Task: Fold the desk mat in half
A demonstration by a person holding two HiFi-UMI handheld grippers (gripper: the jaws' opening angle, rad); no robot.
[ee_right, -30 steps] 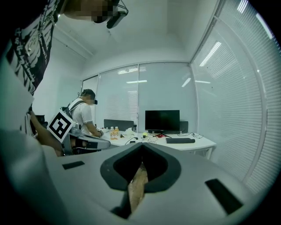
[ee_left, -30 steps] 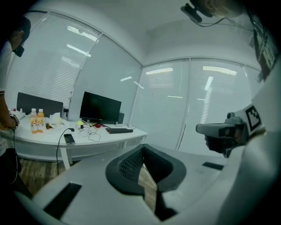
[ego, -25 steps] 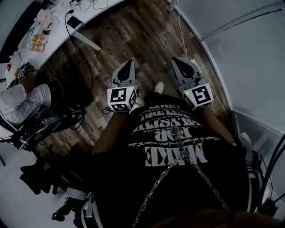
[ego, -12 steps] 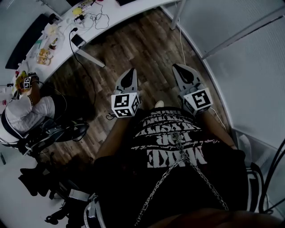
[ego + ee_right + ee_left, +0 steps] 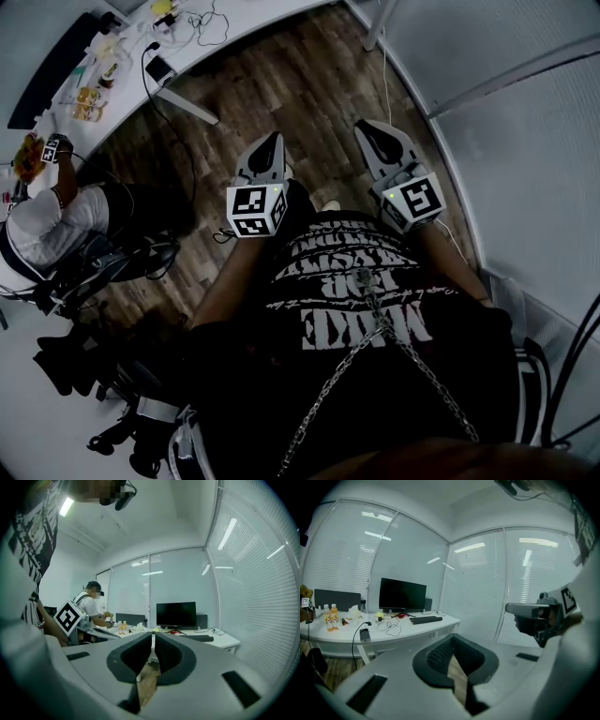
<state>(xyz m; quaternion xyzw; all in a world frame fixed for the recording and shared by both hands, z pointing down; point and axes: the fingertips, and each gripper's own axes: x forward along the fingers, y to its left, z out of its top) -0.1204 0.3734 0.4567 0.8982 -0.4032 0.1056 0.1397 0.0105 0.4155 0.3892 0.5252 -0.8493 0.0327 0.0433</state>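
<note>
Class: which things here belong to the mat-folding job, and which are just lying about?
Job: left tongs, right tongs, both shut and empty; no mat clearly visible.
Lying about: monitor, drink bottles, cables on the white desk.

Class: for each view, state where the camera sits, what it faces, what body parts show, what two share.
Head view: head-mounted, facing down at wooden floor; black shirt, left tongs, right tongs show.
Left gripper view: on left tongs, facing monitor on white desk; right tongs show.
Right gripper view: on right tongs, facing same monitor; shirt shows.
</note>
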